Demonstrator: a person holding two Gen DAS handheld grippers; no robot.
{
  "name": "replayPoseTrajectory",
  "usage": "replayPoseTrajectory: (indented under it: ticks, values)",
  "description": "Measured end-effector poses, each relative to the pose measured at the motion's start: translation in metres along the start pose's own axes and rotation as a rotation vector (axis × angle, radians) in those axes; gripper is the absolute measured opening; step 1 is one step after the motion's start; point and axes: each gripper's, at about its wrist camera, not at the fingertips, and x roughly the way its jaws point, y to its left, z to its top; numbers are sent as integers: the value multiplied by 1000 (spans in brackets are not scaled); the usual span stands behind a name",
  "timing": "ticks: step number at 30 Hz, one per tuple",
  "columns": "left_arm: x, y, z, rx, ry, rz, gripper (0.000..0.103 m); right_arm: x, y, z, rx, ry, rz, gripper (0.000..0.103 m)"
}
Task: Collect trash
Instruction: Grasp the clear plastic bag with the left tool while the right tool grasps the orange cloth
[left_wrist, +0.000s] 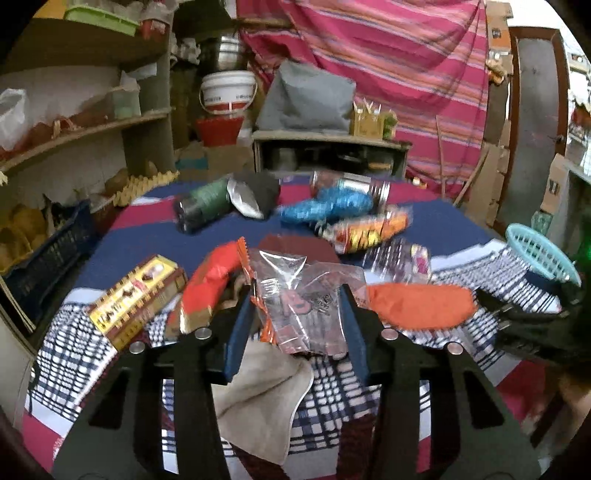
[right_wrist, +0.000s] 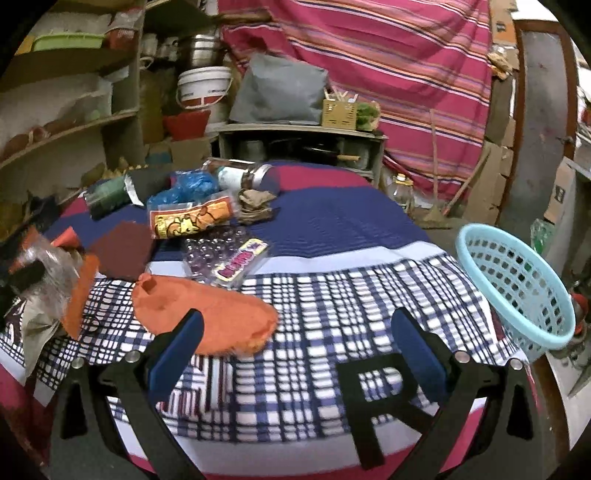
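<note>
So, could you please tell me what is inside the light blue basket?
Nothing shows inside the light blue basket: through its open mouth only bare perforated wall is visible. The rim hides its lowest part, so something small could lie there.

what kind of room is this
Probably a cluttered household storeroom: open shelves stacked with goods, a plastic bucket beside steel pots, and a cloth-covered table in front of a hanging striped sheet.

A clear, glossy plastic wrapper (left_wrist: 301, 302) crinkles between matt blue pads (left_wrist: 236, 332) of the left claw (left_wrist: 295, 295). Woven checked cloth (right_wrist: 314, 295) covers the table. The light-blue basket (right_wrist: 517, 288) is smooth perforated plastic; the orange cloth (right_wrist: 207, 314) looks matt, fuzzy.
</note>
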Motion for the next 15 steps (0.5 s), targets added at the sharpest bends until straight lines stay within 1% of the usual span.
replayPoseTrajectory:
  ticks: [2, 3, 5, 6, 7, 8, 9, 11, 12, 13, 15]
  values:
    - [-8, 1, 9, -4, -25, -2, 45, 13, 7, 3, -14, 43, 18, 97]
    - [-9, 1, 12, -4, -31, 0, 45, 19, 10, 4, -22, 63, 24, 94]
    - [-12, 2, 19, -1, -47, 10, 45, 32, 16, 3, -40, 124, 48, 76]
    - [-12, 2, 21, 2, -50, 14, 45, 38, 19, 1, -47, 156, 69, 71]
    - [-12, 3, 23, 3, -53, 20, 45, 43, 21, -1, -49, 183, 103, 58]
    - [-11, 3, 24, 2, -53, 23, 45, 43, 22, -2, -47, 181, 118, 50]
    - [-9, 3, 25, 0, -52, 24, 45, 42, 22, -3, -47, 175, 125, 46]
    - [-7, 3, 26, -5, -48, 26, 45, 40, 23, -4, -50, 171, 157, 22]
    - [-5, 2, 26, -8, -46, 27, 45, 39, 22, -4, -46, 169, 176, 17]
    - [-3, 1, 26, -11, -43, 27, 45, 36, 20, -4, -37, 162, 191, 9]
    - [-2, -4, 27, -10, -43, 25, 45, 28, 14, -2, -18, 133, 200, 7]
